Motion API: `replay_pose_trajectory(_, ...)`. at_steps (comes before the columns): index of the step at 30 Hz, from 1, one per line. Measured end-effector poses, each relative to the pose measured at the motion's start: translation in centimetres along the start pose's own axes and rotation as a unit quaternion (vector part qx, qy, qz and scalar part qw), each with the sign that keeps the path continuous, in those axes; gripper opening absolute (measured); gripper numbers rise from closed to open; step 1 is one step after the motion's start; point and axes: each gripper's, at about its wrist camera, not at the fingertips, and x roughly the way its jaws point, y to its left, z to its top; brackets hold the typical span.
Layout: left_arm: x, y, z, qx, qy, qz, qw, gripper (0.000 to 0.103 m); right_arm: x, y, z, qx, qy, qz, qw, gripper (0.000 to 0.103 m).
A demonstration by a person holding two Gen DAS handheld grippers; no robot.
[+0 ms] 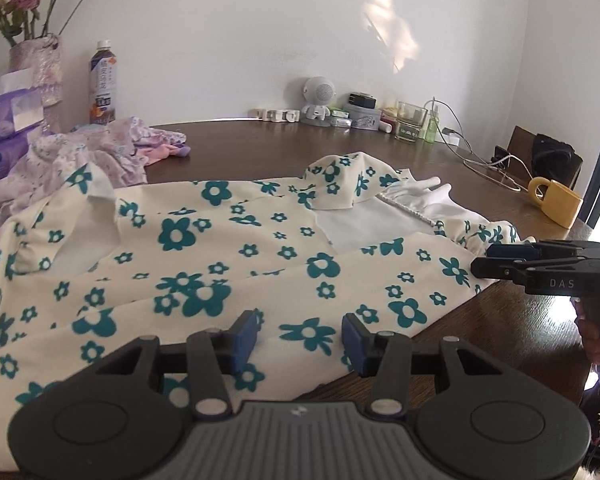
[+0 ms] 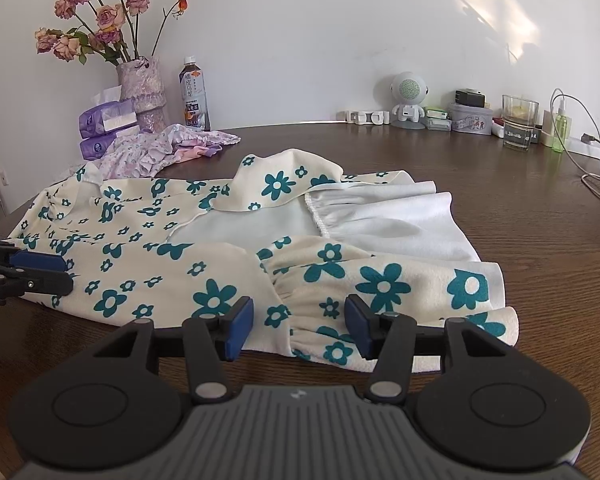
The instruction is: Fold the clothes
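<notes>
Your left gripper (image 1: 300, 336) has its blue pads spread wide, holding nothing, poised over the near edge of the dress (image 1: 204, 256). Your right gripper (image 2: 299, 326) is likewise parted and empty, set over the gathered seam near the hem end. Placed this way, one toward each end of the same long edge, they look ready to pinch that edge and carry it across for a lengthwise fold; that is my reading, not something shown.

The dress, cream with teal flowers, lies spread across the brown wooden table (image 2: 540, 248). Its far edge is already turned over toward the middle, so the pale lining (image 2: 380, 224) shows and one flap stands up in a loose ridge. The cloth is wrinkled, so it will likely need smoothing.

Beyond it, a heap of lilac clothes (image 2: 156, 152) waits near the tissue packs (image 2: 104, 120), a vase of dried roses (image 2: 142, 88) and a drink bottle (image 2: 195, 94). Along the white wall stand a small robot-shaped figure (image 2: 408, 98), a tin, a glass (image 2: 518, 122) and cables. A yellow mug (image 1: 556, 202) lies on its side at the table's right edge.
</notes>
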Motion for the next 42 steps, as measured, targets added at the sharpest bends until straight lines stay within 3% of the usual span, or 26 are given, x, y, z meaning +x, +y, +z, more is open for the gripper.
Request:
replay_pose_trajectory(8,-1.2,0.8,-0.8,-0.018,-0.015,0.017,0.9996,0.046,0.0,0.1,0.0,-0.004,0.001,-0.003,1.000,0.052)
replay_pose_trajectory(23,-3.4,3.9,-2.1,-0.057,-0.030,0.089,0.9940,0.046,0.0,0.1,0.0,-0.006,0.001,-0.003,1.000,0.053)
replay_pose_trajectory(36,-6.3,6.1,-3.3,-0.097,-0.056,0.138,0.9840,0.046,0.0,0.2,-0.1,-0.005,0.001,-0.004,1.000,0.053)
replay_pose_trajectory(42,-6.9,6.9,-3.7,-0.109,-0.056,0.139,0.9827,0.047,0.0,0.1,0.0,-0.002,0.001,-0.003,1.000,0.054)
